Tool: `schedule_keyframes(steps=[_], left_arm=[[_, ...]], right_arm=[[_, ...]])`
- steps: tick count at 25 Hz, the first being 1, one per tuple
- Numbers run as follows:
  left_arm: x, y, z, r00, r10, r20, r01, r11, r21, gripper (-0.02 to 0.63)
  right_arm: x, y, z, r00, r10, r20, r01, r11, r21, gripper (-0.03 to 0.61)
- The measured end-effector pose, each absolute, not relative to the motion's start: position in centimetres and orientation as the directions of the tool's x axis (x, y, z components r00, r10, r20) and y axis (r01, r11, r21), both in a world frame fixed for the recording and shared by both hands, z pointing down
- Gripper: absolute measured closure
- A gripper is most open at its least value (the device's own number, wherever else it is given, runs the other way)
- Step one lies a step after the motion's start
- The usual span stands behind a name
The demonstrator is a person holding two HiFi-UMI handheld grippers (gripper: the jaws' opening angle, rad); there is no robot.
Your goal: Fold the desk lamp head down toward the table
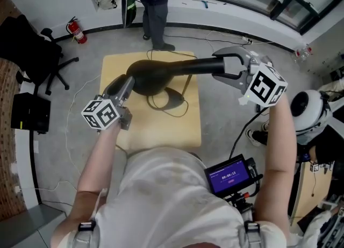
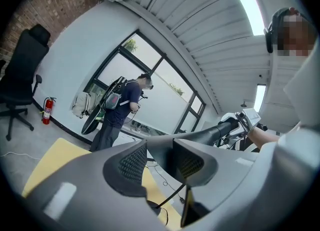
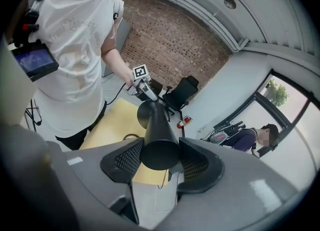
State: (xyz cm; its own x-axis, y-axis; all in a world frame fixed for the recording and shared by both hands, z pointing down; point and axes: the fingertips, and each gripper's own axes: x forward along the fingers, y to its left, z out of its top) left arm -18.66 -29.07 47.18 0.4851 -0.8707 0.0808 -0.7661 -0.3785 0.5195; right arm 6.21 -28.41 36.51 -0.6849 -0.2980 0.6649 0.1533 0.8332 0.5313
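A black desk lamp hangs over the pale wooden table [image 1: 115, 67], its long cone-shaped head [image 1: 177, 68] lying roughly level. Its dark base [image 1: 173, 100] rests on the table under the head, joined to it by a thin stem. My left gripper [image 1: 128, 83] is shut on the wide rounded end of the head, which fills the gap between its pads in the left gripper view [image 2: 160, 162]. My right gripper [image 1: 226, 68] is shut on the narrow rear end. In the right gripper view the black cone [image 3: 156, 130] sits pinched between both pads [image 3: 160, 162] and runs away toward the left gripper [image 3: 141, 82].
The lamp's cable [image 1: 161, 107] loops on the table near the base. A person [image 1: 156, 11] stands just beyond the table's far edge. A black office chair [image 1: 37, 53] and a fire extinguisher [image 1: 79, 31] are off to the left. A cable trails on the floor at right.
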Motion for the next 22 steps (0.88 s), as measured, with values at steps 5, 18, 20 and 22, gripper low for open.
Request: schedule_keyframes(steps=[5, 18, 20, 22], left_arm=[[-18.2, -29.6, 48.5, 0.508, -0.857, 0.089, -0.747, -0.387, 0.541, 0.459], [-16.4, -30.1, 50.4, 0.562, -0.817, 0.125, -0.735, -0.424, 0.53, 0.459], [-15.4, -29.9, 50.4, 0.59, -0.798, 0.122, -0.728, -0.46, 0.509, 0.522], [-14.4, -29.9, 50.3, 0.61, -0.782, 0.127, -0.726, -0.489, 0.483, 0.588]], right_arm=[[5.7, -28.8, 36.3, -0.66, -0.3, 0.689, 0.175, 0.83, 0.529, 0.344], [5.6, -29.0, 35.7, -0.617, -0.298, 0.728, 0.214, 0.827, 0.52, 0.342], [5.5, -29.0, 35.6, -0.615, -0.295, 0.731, 0.222, 0.825, 0.52, 0.342], [5.5, -29.2, 35.4, -0.608, -0.297, 0.736, 0.228, 0.823, 0.52, 0.341]])
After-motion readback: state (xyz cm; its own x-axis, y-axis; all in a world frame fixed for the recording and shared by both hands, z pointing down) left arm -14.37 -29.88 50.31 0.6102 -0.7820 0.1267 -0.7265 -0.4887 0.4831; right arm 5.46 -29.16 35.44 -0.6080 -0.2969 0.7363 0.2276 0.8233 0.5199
